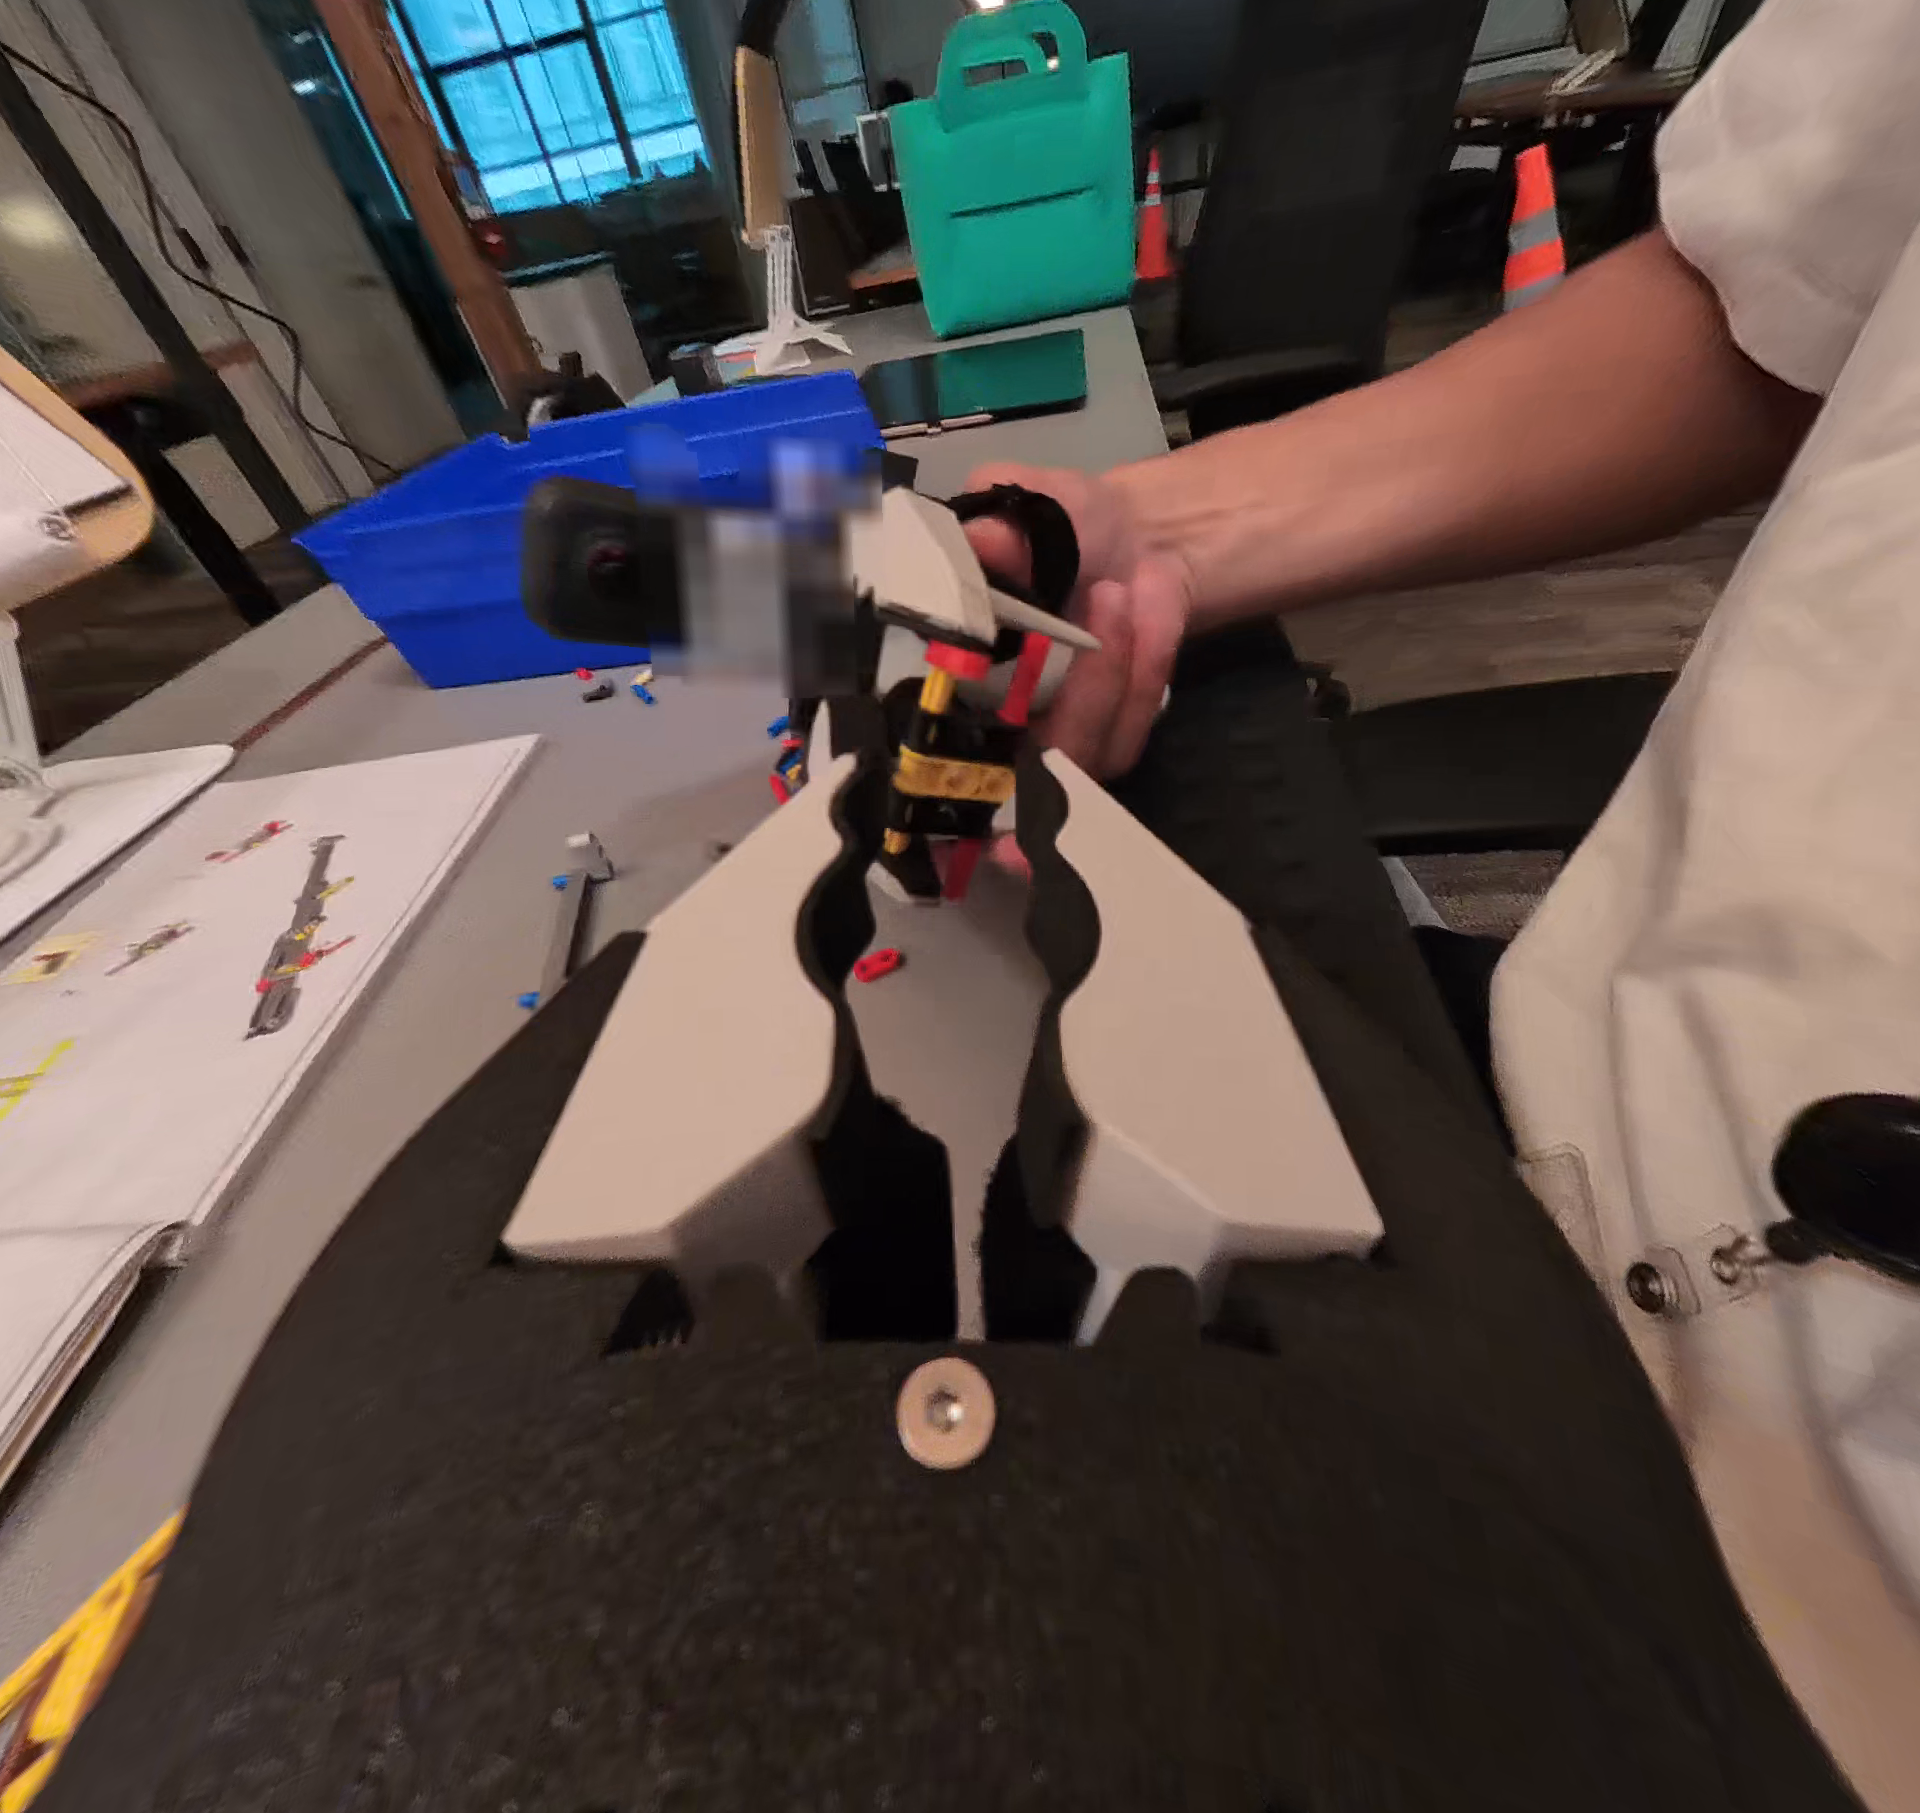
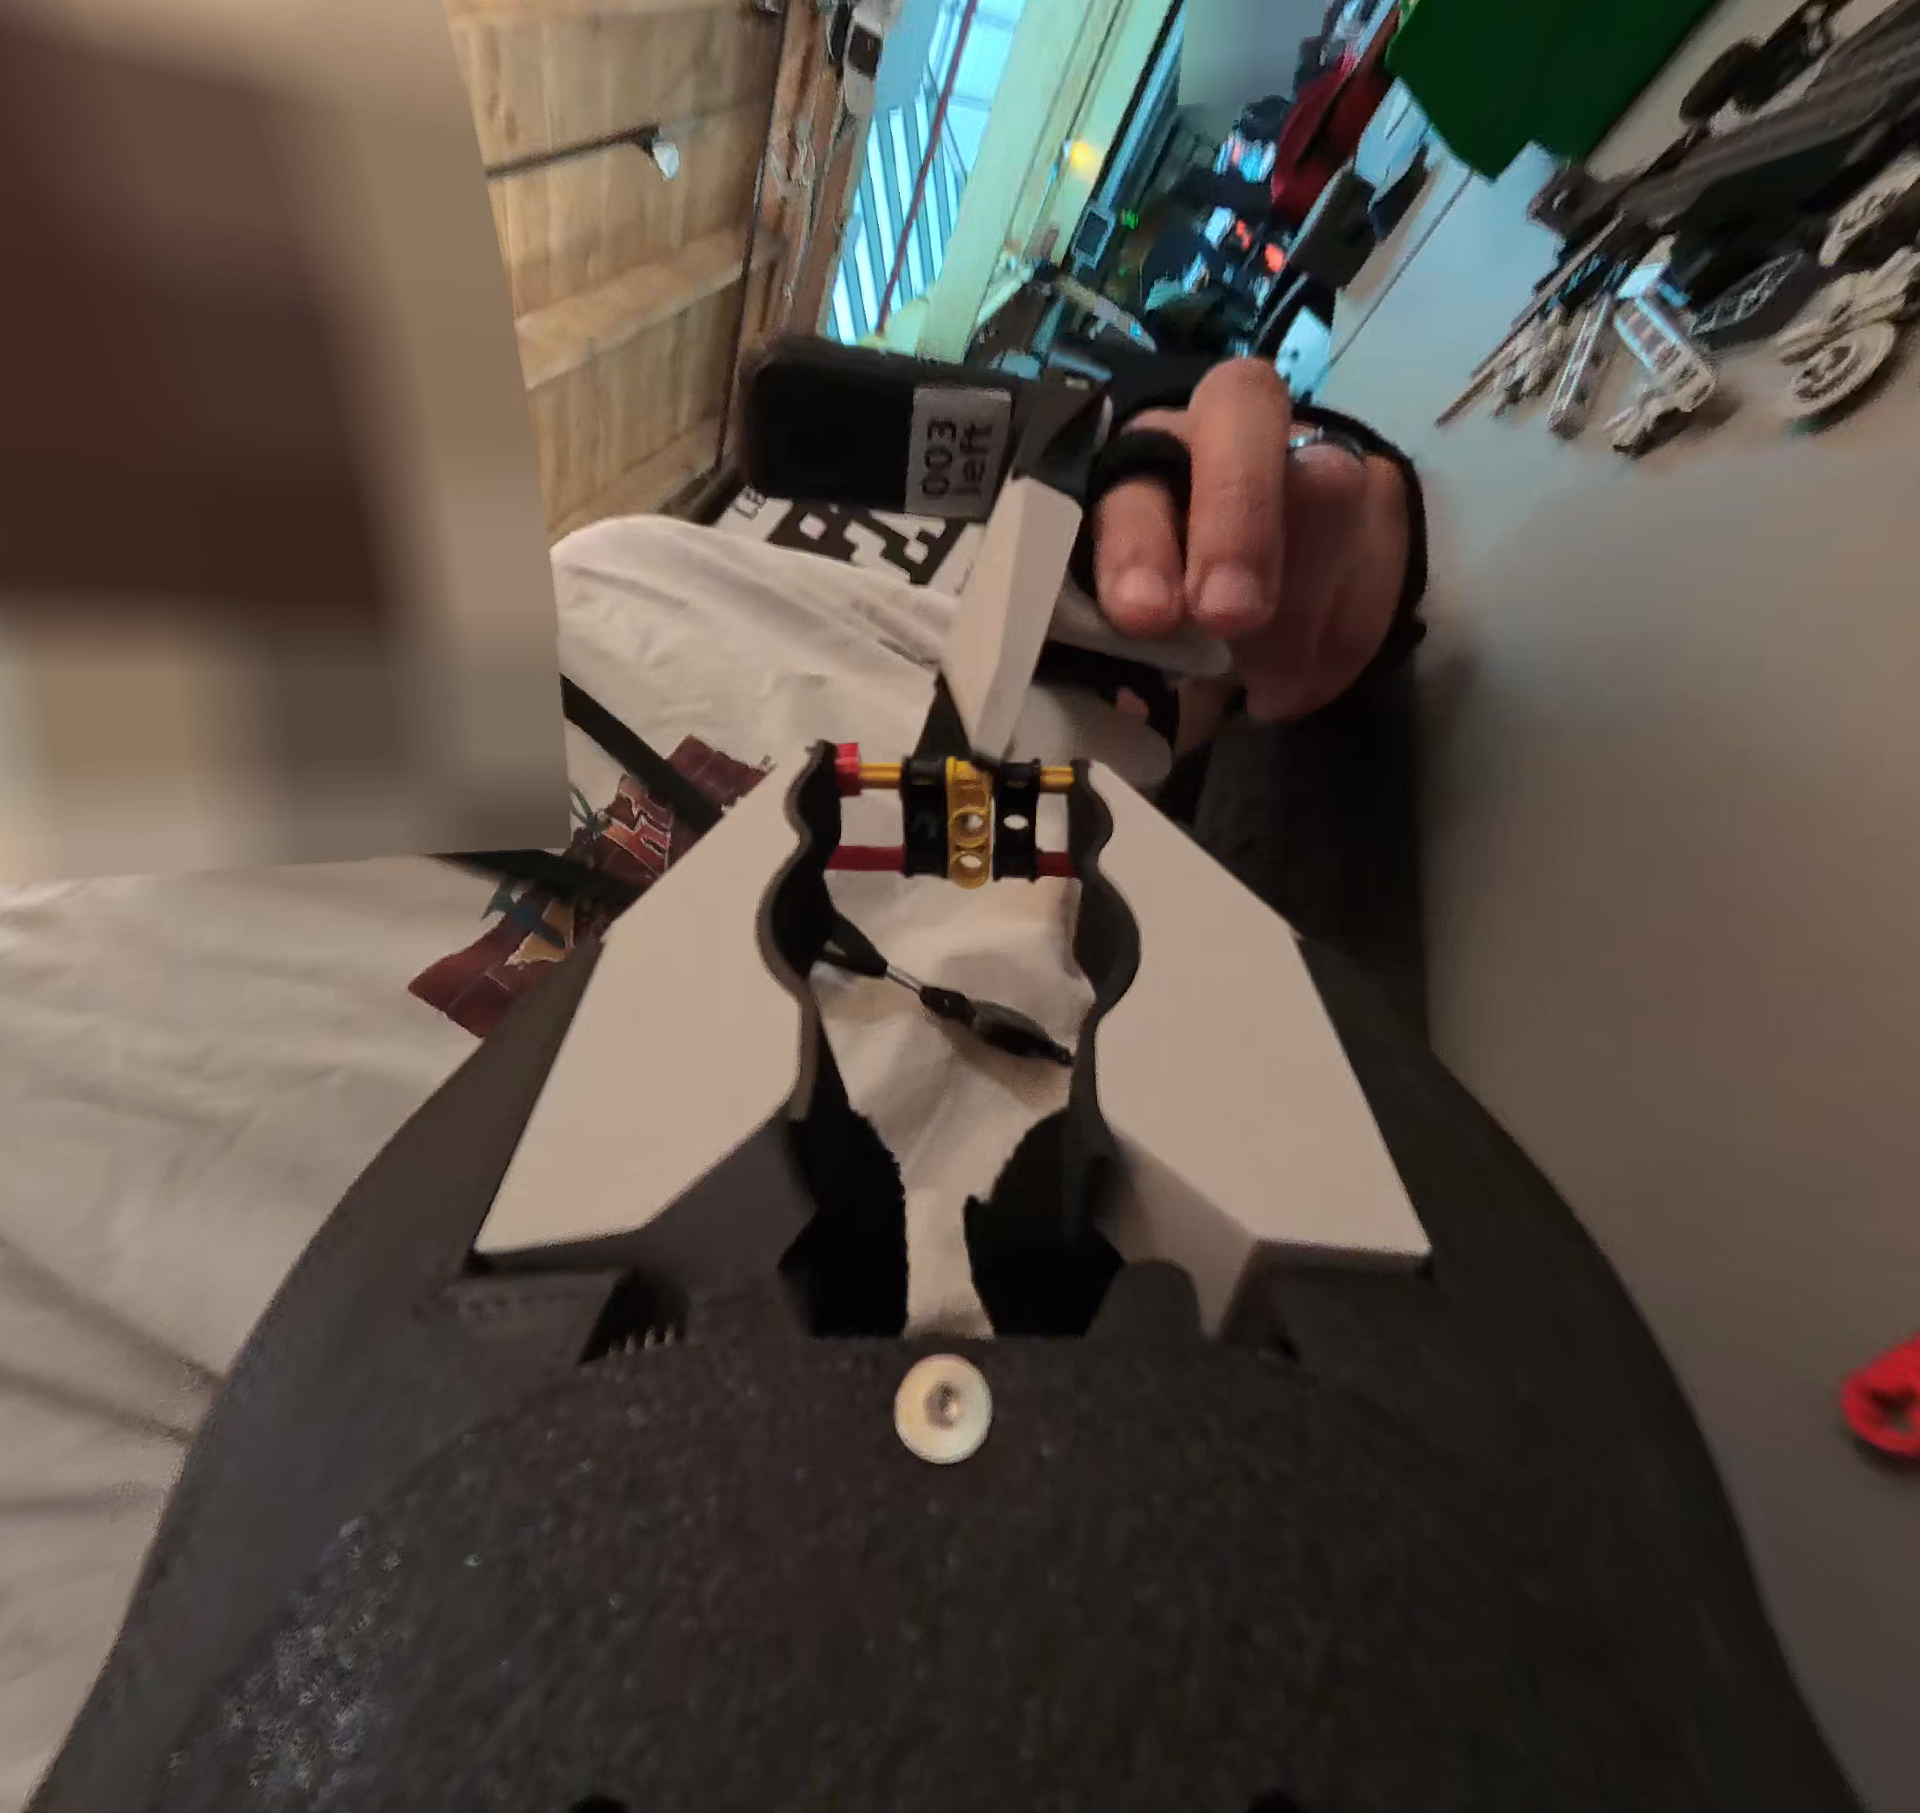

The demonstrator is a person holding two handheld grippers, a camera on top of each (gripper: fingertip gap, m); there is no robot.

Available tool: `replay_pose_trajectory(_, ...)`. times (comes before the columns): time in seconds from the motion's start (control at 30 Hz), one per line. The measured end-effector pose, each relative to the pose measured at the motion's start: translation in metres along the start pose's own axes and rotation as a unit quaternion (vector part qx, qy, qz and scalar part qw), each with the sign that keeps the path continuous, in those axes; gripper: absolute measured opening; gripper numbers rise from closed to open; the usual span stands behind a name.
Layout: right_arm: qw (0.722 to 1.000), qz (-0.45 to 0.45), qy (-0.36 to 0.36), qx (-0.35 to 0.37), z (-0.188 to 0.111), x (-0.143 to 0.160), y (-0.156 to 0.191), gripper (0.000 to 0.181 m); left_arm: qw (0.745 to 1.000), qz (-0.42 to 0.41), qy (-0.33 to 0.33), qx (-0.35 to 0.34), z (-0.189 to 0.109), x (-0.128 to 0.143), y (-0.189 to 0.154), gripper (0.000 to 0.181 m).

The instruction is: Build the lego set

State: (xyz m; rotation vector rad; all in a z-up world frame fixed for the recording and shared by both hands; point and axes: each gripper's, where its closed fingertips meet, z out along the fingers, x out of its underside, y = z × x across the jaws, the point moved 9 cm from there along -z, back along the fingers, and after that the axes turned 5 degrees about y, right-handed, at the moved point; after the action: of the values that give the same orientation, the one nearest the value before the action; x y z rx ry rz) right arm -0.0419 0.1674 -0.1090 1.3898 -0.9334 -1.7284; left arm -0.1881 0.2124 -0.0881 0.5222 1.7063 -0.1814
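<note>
A: Right gripper [image 2: 940,818] is clamped on the small lego sub-assembly [image 2: 961,821]. Fingers sit on the two ends of its yellow axle [image 2: 878,777] and red axle [image 2: 862,858], so the jaws stand about a third open, stopped by the part's width.

B: And the left gripper [image 1: 940,776]?

A: Its tips are closed in around the same sub-assembly [image 1: 940,776], at the black and yellow middle. Narrow gap, apparently gripping; actual contact is hard to confirm through the blur.

B: So both claws are on one piece, held in the air?

A: Yes, off the grey table [image 1: 665,787], near the person's chest. The two grippers meet roughly at right angles.

B: Step?

A: Looks like mid-assembly: a regrip or handover, or seating a connector on the axles. Can't tell which.

B: What's around it?

A: Loose red piece [image 1: 878,963] on the table under the left jaws. Open instruction booklet [image 1: 260,932] to the left, blue bin [image 1: 468,558] far left with small pins [image 1: 613,688] scattered in front. Green bag [image 1: 1013,174] at the far end.

B: Next move?

A: Probably one claw holds steady while the other pushes straight along the axles. Keep alignment square; a skewed push could pop the axles out.
</note>
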Motion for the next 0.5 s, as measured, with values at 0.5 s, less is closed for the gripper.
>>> replay_pose_trajectory(0.5, 0.993, -0.064, 0.1, 0.007, 0.001, -0.017, -0.004, 0.05, 0.991, -0.073, 0.017, 0.108, 0.001, 0.006, 0.005, 0.006)
